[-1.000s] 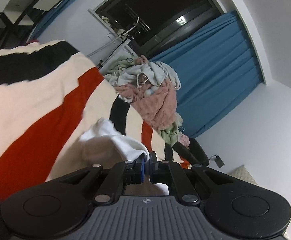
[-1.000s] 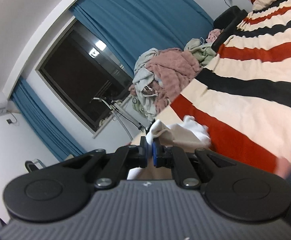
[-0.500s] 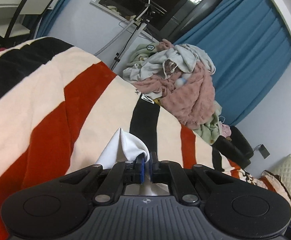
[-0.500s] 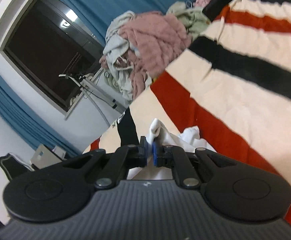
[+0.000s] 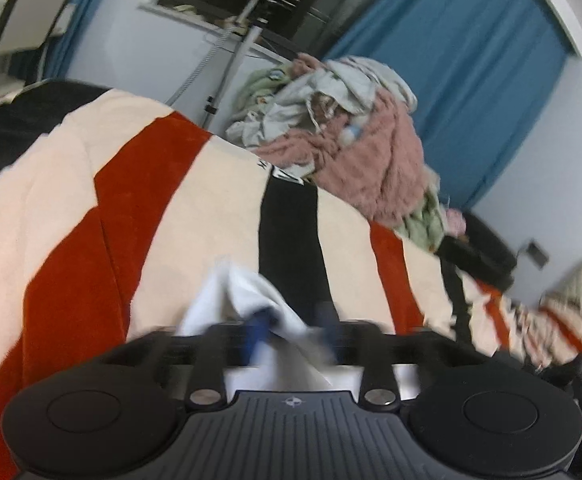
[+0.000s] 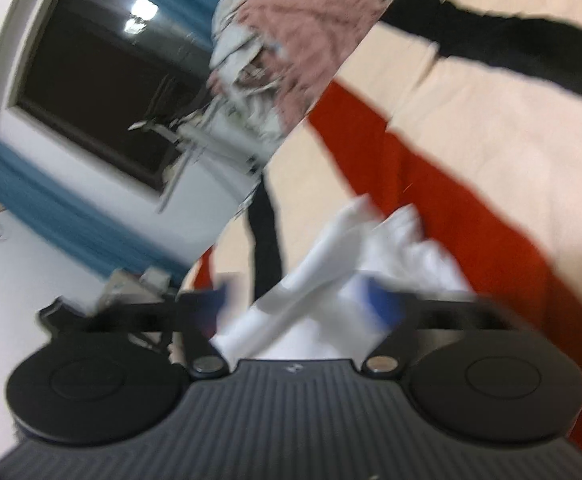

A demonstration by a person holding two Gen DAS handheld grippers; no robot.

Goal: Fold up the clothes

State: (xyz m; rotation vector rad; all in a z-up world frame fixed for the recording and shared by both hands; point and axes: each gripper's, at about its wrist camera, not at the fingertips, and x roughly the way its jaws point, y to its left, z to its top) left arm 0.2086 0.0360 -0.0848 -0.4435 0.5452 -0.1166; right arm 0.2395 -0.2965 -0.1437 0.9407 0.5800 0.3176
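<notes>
Bed w/ a cream, red & black striped blanket (image 5: 195, 216) fills the foreground, a heap of unfolded clothes (image 5: 355, 148) piled at its far edge, w/ blue curtains (image 5: 471, 60), a dark window (image 6: 103, 80) & white walls behind. The white garment (image 5: 247, 300) lies crumpled on the blanket right at both grippers, its cloth between each pair of blue pads. A sec ago both were pinched tight on the white cloth; now the left gripper (image 5: 295, 320) & right gripper (image 6: 303, 300) have their jaws opening, pads blurred & spread clear of the fabric, and both sit lower & closer to the blanket.
</notes>
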